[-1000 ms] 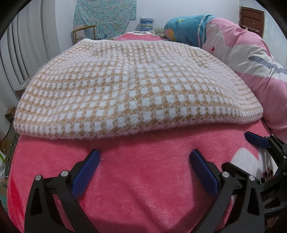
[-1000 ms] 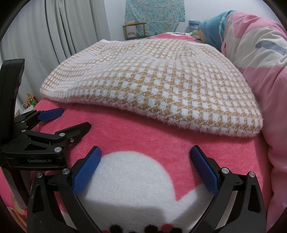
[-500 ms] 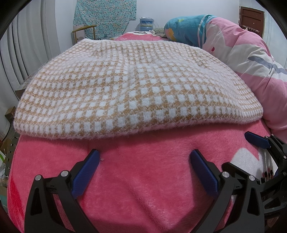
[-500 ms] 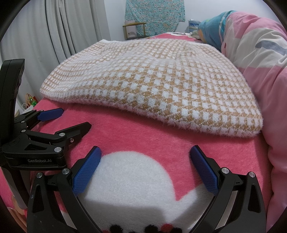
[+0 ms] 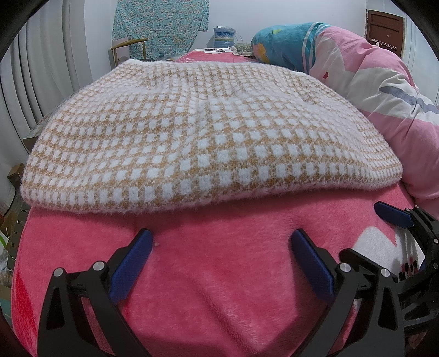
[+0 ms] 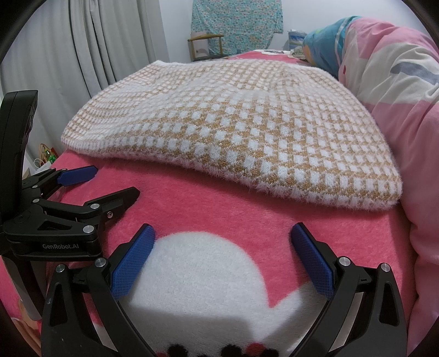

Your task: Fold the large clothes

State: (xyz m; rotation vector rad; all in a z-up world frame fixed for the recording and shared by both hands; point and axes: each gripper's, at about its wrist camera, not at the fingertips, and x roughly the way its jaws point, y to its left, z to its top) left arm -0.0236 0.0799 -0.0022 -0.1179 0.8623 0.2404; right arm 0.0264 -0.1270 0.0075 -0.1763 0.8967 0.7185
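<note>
A fuzzy tan-and-white checked sweater (image 5: 197, 137) lies folded flat on a pink fleece blanket (image 5: 219, 261); it also shows in the right wrist view (image 6: 247, 120). My left gripper (image 5: 221, 244) is open and empty, low over the blanket just short of the sweater's near edge. My right gripper (image 6: 222, 239) is open and empty, over a white patch of the blanket, short of the sweater's near right corner. Each gripper shows in the other's view: the right one (image 5: 395, 217) and the left one (image 6: 107, 181).
A rolled pink and teal quilt (image 5: 370, 90) lies along the sweater's right side. Grey curtains (image 6: 82, 49) hang on the left. A chair (image 5: 129, 49), a hanging floral cloth (image 5: 162, 24) and a water jug (image 5: 225, 35) stand beyond the bed.
</note>
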